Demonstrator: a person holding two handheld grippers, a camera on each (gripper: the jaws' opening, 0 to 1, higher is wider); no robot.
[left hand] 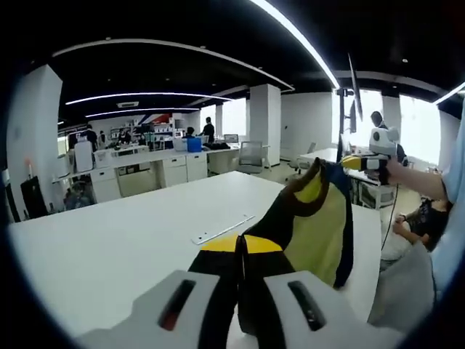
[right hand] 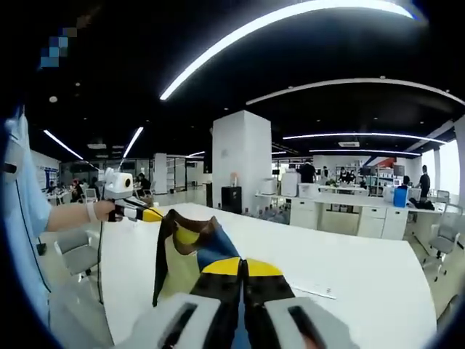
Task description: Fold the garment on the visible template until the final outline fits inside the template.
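My left gripper (left hand: 243, 251) jaws clamped on the garment (left hand: 309, 222) | my right gripper (right hand: 242, 273) jaws clamped on its other end | garment stretched between them, lifted above the white worktop (left hand: 109, 240) | flat strip (left hand: 221, 229) lying on worktop beyond

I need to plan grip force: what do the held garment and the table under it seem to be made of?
Garment: looks like thin, matte woven or knit fabric, yellow, black and blue; it hangs limp and creases between the two grippers. Table: hard, smooth white top, probably laminate, with a faint sheen; the exact material cannot be told.
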